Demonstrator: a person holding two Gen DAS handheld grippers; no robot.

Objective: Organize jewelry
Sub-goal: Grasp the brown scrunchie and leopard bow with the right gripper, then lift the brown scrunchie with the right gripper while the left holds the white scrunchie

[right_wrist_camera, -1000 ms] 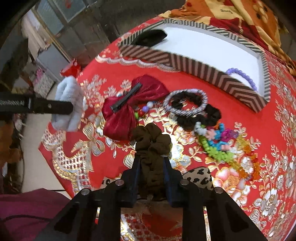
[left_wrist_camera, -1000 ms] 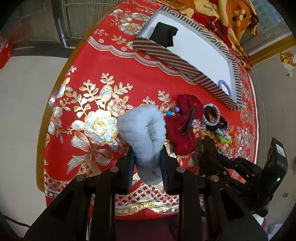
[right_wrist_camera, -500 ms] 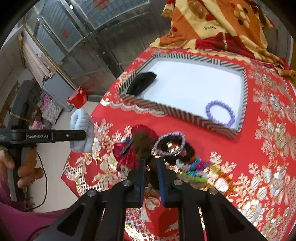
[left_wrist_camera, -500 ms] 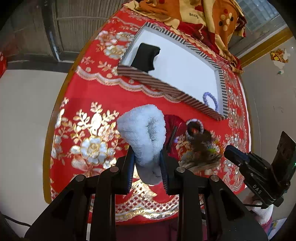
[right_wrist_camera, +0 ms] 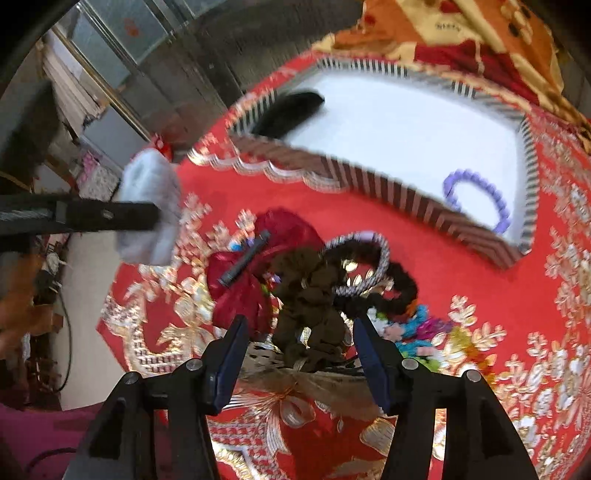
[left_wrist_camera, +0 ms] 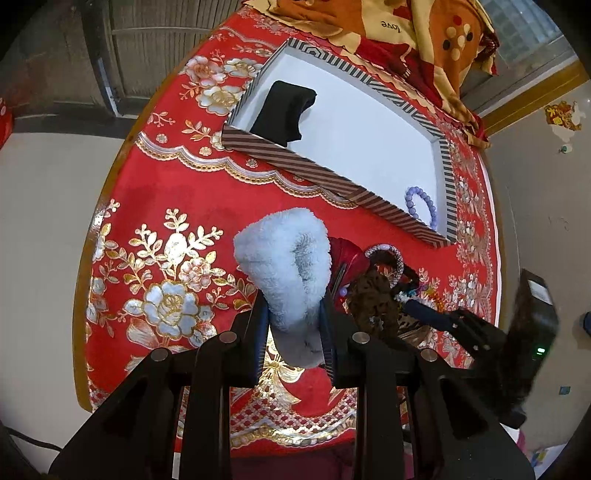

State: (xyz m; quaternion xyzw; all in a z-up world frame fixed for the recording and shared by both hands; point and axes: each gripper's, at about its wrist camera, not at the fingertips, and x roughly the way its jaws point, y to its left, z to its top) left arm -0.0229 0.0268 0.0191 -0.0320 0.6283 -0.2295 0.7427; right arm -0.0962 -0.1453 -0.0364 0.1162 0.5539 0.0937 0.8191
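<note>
My left gripper [left_wrist_camera: 295, 325] is shut on a fluffy pale-blue scrunchie [left_wrist_camera: 284, 266] and holds it above the red tablecloth; it also shows in the right wrist view [right_wrist_camera: 151, 206]. My right gripper [right_wrist_camera: 299, 343] is open, its fingers apart on either side of a dark brown scrunchie [right_wrist_camera: 310, 306] that sits loose over the pile of accessories. The brown scrunchie also shows in the left wrist view [left_wrist_camera: 373, 299]. The striped tray [left_wrist_camera: 295, 158] with a white floor holds a black item [left_wrist_camera: 284, 110] and a purple bead bracelet [left_wrist_camera: 421, 206].
The pile holds a red bow with a dark clip [right_wrist_camera: 251, 273], a silver-striped bangle [right_wrist_camera: 362, 262], a black scrunchie [right_wrist_camera: 402, 291] and colourful beads [right_wrist_camera: 417, 332]. An orange patterned cloth [left_wrist_camera: 406, 33] lies behind the tray. The table edge [left_wrist_camera: 79, 306] drops off at left.
My right gripper has opened and let go of the brown scrunchie, and it has dropped closer to the pile. My left gripper still holds the blue scrunchie and has shifted slightly.
</note>
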